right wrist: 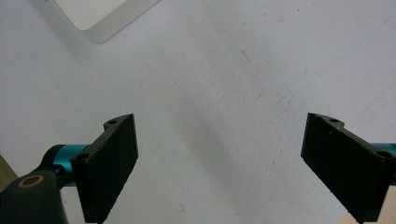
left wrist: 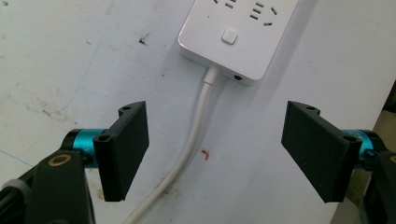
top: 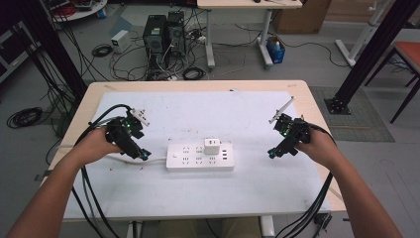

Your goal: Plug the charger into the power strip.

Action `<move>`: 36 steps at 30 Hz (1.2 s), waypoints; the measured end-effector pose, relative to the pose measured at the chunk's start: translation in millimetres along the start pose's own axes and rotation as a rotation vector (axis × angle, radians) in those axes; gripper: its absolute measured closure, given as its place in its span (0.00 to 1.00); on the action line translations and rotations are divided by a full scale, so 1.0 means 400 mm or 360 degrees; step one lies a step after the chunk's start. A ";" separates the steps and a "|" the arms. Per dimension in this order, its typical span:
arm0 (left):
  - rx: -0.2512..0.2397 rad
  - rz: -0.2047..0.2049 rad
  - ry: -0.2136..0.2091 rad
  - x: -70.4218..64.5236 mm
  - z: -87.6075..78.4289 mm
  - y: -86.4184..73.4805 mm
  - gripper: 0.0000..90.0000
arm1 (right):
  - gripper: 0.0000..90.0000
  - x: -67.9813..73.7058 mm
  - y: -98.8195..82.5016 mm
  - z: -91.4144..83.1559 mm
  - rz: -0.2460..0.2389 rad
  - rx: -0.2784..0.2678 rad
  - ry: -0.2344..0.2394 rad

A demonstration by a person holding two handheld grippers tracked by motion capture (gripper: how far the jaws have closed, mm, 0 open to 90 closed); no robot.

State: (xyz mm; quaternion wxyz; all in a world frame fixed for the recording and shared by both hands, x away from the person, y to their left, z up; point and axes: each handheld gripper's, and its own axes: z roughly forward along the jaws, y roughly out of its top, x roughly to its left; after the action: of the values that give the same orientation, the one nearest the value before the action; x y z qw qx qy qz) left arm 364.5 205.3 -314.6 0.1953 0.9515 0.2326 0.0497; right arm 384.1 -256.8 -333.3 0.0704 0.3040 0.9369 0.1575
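A white power strip (top: pixel 199 157) lies in the middle of the white table mat (top: pixel 208 114), with a white plug adapter (top: pixel 212 146) seated in its top. Its white cord (left wrist: pixel 187 154) runs from the strip's end (left wrist: pixel 233 32) down between my left jaws. My left gripper (top: pixel 141 153) hovers open just left of the strip, straddling the cord without touching it. My right gripper (top: pixel 277 151) stands open to the right of the strip, with bare mat between its jaws (right wrist: pixel 219 158). A corner of the strip (right wrist: pixel 100 18) shows at the top left of the right gripper view.
The mat covers a wooden table (top: pixel 317 109). On the floor behind it stand two computer towers (top: pixel 165 32) amid tangled cables, a desk (top: pixel 247 5) and black frame posts (top: pixel 376 44). A small red mark (left wrist: pixel 205 152) sits on the mat beside the cord.
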 end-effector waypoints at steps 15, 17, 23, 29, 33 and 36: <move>-0.0018 0.0006 0.0015 -0.004 -0.005 -0.001 0.26 | 0.12 0.000 0.000 -0.007 0.0004 -0.0023 -0.0004; -0.0018 -0.0005 0.0014 -0.006 -0.006 -0.002 0.26 | 0.12 0.001 0.001 -0.006 0.0002 -0.0019 -0.0003; -0.0015 0.0001 0.0016 -0.005 -0.008 -0.004 0.26 | 0.12 0.001 0.005 -0.004 0.0003 -0.0017 -0.0003; -0.0016 0.0016 0.0014 -0.005 -0.008 -0.004 0.26 | 0.12 0.006 0.004 -0.008 -0.0001 -0.0019 -0.0005; -0.0019 0.0007 0.0013 -0.006 -0.008 -0.005 0.26 | 0.12 0.006 0.002 -0.008 0.0005 -0.0017 -0.0007; -0.0019 0.0003 0.0015 -0.006 -0.007 -0.007 0.26 | 0.12 0.006 0.004 -0.008 -0.0001 -0.0021 -0.0007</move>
State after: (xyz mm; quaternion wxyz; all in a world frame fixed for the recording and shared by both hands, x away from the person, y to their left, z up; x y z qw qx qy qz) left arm 360.4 207.5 -313.1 0.1998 0.9503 0.2323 0.0556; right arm 382.1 -255.0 -329.8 0.0746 0.3034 0.9359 0.1629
